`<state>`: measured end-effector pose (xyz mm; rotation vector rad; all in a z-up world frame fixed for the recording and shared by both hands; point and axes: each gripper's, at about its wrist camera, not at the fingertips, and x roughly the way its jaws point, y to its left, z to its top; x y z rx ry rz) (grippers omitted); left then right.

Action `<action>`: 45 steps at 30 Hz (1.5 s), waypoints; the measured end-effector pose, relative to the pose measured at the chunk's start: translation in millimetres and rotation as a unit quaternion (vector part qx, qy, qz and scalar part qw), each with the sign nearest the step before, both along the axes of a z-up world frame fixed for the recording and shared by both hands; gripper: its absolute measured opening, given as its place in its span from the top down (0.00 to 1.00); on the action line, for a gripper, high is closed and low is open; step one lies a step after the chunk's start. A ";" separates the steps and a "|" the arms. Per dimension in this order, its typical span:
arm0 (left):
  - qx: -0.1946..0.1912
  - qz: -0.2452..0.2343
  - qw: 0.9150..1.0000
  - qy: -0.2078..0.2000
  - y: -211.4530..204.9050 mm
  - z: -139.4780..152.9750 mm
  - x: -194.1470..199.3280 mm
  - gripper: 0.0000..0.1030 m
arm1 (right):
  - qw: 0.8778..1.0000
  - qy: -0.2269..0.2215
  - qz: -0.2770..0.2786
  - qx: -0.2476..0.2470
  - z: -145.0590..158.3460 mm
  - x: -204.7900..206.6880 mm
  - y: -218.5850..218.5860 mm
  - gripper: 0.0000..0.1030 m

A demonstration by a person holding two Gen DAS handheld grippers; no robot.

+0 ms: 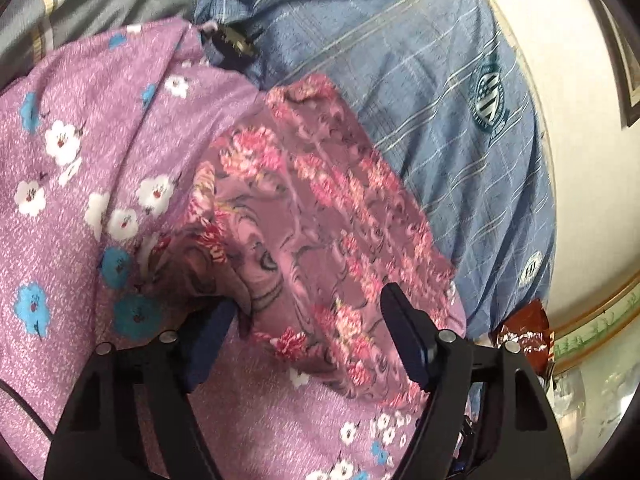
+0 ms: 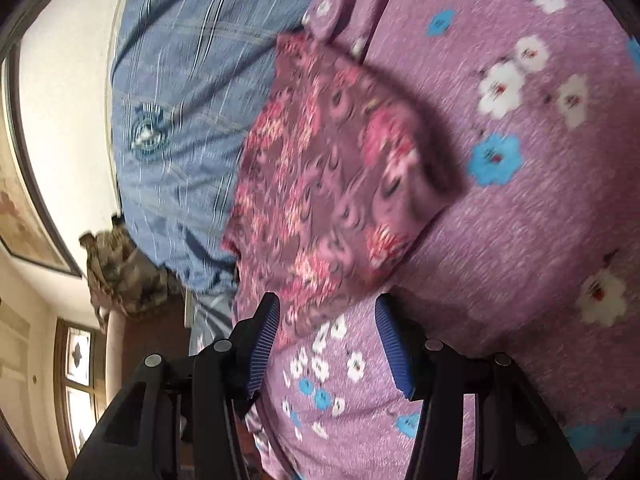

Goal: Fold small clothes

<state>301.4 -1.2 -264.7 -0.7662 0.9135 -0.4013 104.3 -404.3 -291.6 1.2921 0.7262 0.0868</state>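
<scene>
floral garment [image 1: 320, 216] folded, rumpled, mauve with pink blooms, on purple sheet [image 1: 72, 208].

The left gripper [image 1: 308, 320] angles downward, jaws parted; the right gripper [image 2: 328, 340] likewise, jaws apart.

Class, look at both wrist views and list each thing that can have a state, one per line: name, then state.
Pink-and-maroon floral small garment: folded into a flat packet, lying on the spread.
Lilac flowered bedspread: spread out, wrinkled.
Blue striped cloth: laid out, creased.
Left gripper: open, garment edge between its fingers.
Right gripper: open, at the garment's near corner.
</scene>
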 end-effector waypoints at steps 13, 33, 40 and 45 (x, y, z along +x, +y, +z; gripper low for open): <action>-0.017 0.020 0.999 0.019 -1.5 -10.8 16.6 0.44 | 0.996 0.004 -0.072 -0.044 5.3 27.5 -11.3 0.46; -0.034 0.017 0.999 -0.027 31.3 26.9 -24.6 0.94 | 0.972 -0.043 -0.070 -0.218 60.9 6.0 9.4 0.95; 0.028 0.012 0.999 -0.025 35.8 25.5 -86.1 0.93 | 0.968 -0.028 -0.045 -0.245 74.6 -47.0 24.4 0.94; 0.029 0.003 0.997 0.068 32.5 -23.1 -75.1 0.72 | 0.968 0.086 -0.001 -0.235 35.0 -46.3 14.1 0.71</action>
